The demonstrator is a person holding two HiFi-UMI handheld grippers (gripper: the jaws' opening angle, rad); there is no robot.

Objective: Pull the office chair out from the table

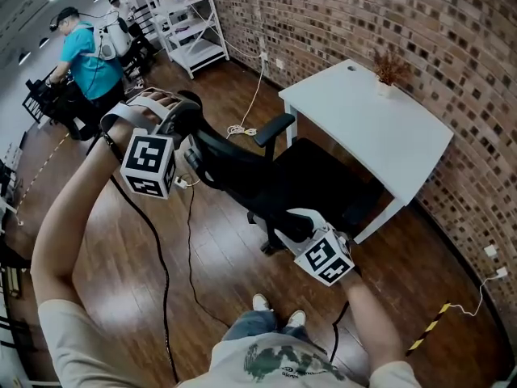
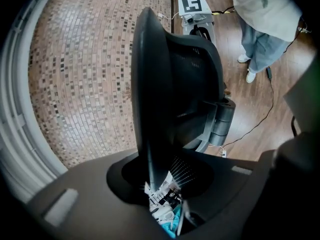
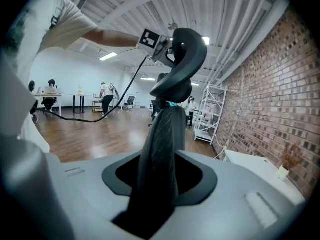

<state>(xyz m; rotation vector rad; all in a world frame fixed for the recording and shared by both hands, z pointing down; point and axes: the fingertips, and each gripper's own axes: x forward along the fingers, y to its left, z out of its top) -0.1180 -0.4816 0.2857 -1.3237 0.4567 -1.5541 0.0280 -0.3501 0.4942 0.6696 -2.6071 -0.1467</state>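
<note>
Jaws of left gripper point(image 1: 187, 145), right gripper point(image 1: 292, 223) clamp black mesh backrest point(image 1: 230, 172) of office chair point(image 1: 319, 186) beside white table point(image 1: 380, 124).

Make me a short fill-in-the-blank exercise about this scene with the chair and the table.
1. The left gripper and the right gripper are each shut on the black office ____.
2. The wall behind the white table is built of ____.
3. The small pot on the table holds a dried ____.
Missing words: chair; brick; plant.
</note>
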